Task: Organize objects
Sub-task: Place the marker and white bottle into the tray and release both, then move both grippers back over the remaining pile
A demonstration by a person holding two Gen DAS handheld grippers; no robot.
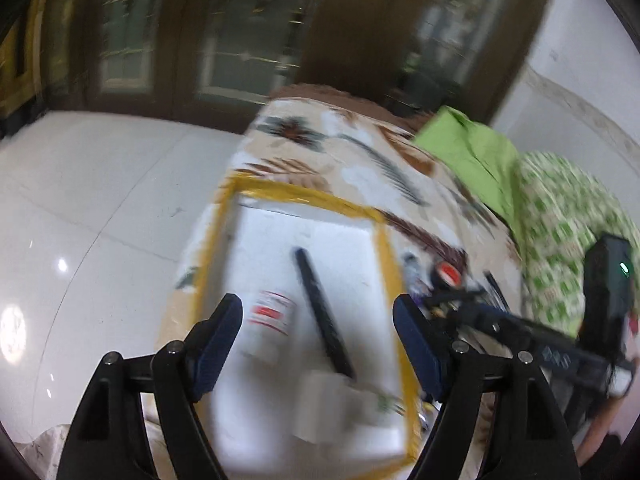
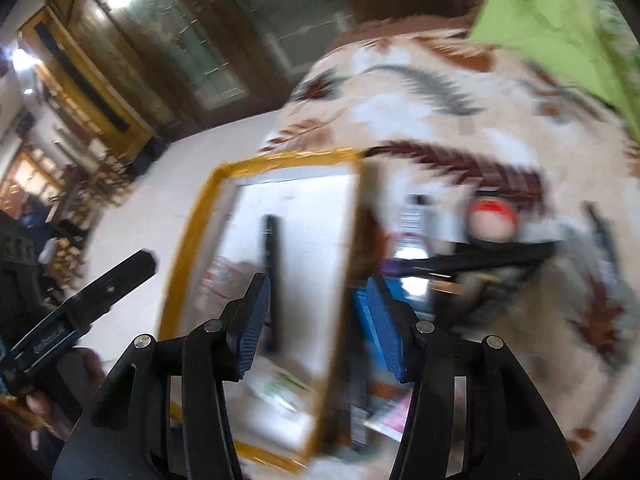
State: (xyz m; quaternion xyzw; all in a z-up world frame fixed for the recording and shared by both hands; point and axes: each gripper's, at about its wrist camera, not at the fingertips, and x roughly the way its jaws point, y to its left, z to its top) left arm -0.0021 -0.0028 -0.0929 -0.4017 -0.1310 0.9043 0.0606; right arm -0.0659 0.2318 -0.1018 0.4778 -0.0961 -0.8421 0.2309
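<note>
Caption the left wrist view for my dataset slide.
Open left claw above a yellow-edged white tray holding a black pen and a small white bottle, on a leaf-patterned blanket.

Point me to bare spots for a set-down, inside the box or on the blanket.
Free: the box floor at its far end, beyond the black pen and bottle; also the blanket past the far rim. Crowded: the box's near end and the clutter right of the box.
</note>
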